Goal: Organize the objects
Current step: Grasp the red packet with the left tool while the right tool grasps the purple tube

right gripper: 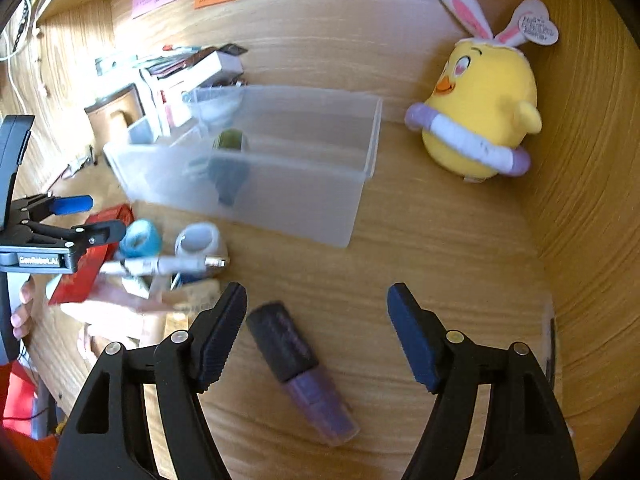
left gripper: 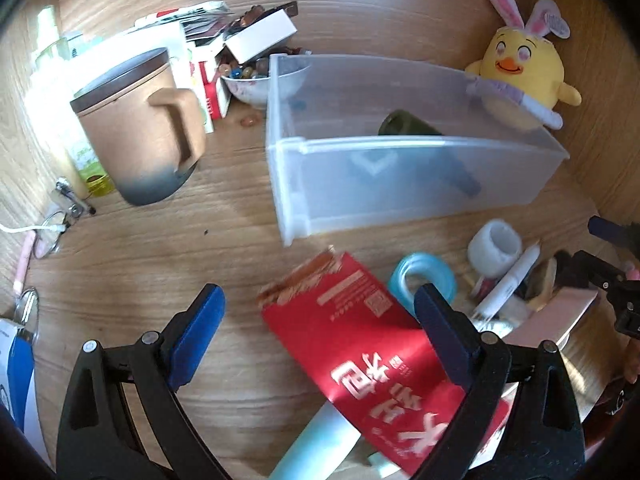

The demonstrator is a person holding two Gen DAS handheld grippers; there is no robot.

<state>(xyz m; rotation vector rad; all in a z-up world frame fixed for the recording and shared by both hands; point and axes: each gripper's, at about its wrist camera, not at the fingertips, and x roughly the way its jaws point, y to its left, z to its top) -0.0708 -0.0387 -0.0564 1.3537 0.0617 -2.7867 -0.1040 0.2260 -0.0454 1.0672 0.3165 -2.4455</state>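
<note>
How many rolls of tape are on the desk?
2. A blue roll lies just in front of the clear bin, beside the red packet; a white roll sits right next to it. More could hide in the clutter.

The left gripper (left gripper: 320, 320) points steeply down at the desk with its blue-padded jaws spread wide, nothing pressed between the pads. From the right wrist view it sits at the far left, a few fingertips (right gripper: 22, 312) of the holding hand curling round its handle. The right gripper (right gripper: 316, 308) also tilts downward, jaws standing apart, pads clear of anything and gripping nothing
</note>
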